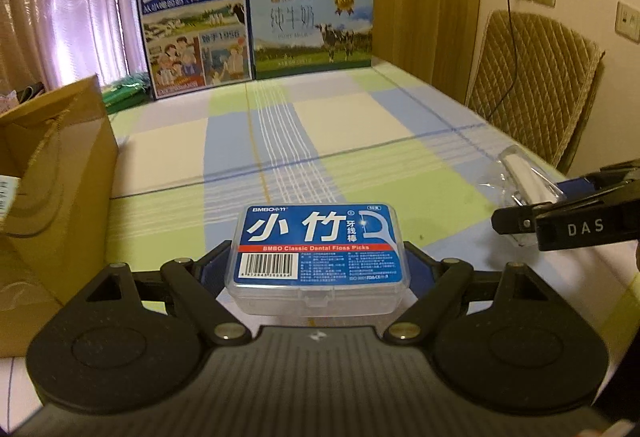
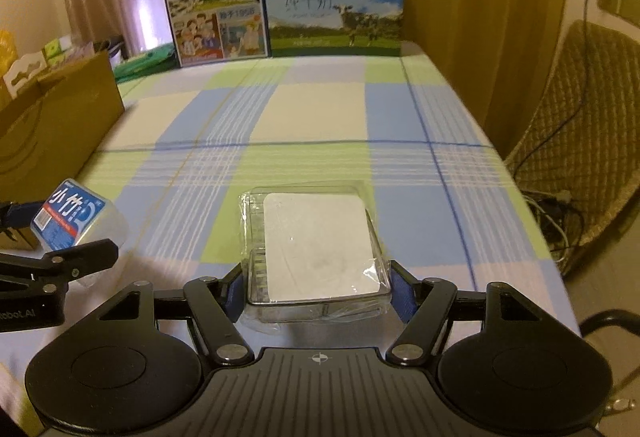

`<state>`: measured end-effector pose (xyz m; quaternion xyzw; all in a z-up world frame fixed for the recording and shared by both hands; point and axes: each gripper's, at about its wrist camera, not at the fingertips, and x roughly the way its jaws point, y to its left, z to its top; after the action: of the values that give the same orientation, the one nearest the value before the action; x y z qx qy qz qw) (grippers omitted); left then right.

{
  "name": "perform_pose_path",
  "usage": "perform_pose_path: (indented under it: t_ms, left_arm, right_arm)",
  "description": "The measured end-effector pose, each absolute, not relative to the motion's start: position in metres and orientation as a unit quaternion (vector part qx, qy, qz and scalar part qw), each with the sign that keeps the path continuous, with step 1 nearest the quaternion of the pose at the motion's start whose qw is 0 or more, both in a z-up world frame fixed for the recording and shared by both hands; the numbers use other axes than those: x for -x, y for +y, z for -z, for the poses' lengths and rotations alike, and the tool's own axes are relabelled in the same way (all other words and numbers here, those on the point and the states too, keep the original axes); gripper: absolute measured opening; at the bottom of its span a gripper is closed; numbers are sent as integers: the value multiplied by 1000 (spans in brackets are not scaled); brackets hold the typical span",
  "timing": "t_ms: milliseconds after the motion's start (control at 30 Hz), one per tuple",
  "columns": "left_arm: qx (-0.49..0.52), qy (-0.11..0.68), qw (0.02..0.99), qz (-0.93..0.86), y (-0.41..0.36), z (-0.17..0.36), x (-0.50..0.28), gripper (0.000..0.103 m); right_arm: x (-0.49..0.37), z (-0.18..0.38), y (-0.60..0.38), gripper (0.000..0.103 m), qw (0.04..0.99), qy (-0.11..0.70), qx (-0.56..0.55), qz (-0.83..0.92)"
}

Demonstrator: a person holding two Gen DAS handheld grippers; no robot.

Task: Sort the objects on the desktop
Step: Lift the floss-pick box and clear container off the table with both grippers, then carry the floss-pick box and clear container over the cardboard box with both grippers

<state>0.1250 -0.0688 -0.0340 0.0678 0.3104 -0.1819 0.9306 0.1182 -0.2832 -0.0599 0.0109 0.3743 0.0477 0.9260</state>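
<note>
Nearest, the left gripper pinches a floss-pick box by its long sides; the right gripper clamps a clear plastic case. Both look light, stiff and slippery. Farther left on the bench stands a cardboard box.

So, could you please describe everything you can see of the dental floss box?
The dental floss box is a small rectangular case of clear plastic, lid shut, with a blue label, white Chinese characters, a red band and a barcode. The left tongs clamp its two sides, blue pads touching. It appears held above the checked tablecloth.
</note>
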Motion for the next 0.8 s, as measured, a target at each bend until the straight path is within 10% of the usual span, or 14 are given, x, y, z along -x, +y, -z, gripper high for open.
perform_pose_path:
  t_ms: [800]
  left_arm:
    - [-48, 273, 951, 133, 3, -62, -91, 83]
  right_arm:
    - [-88, -21, -214, 66, 944, 309, 5, -114]
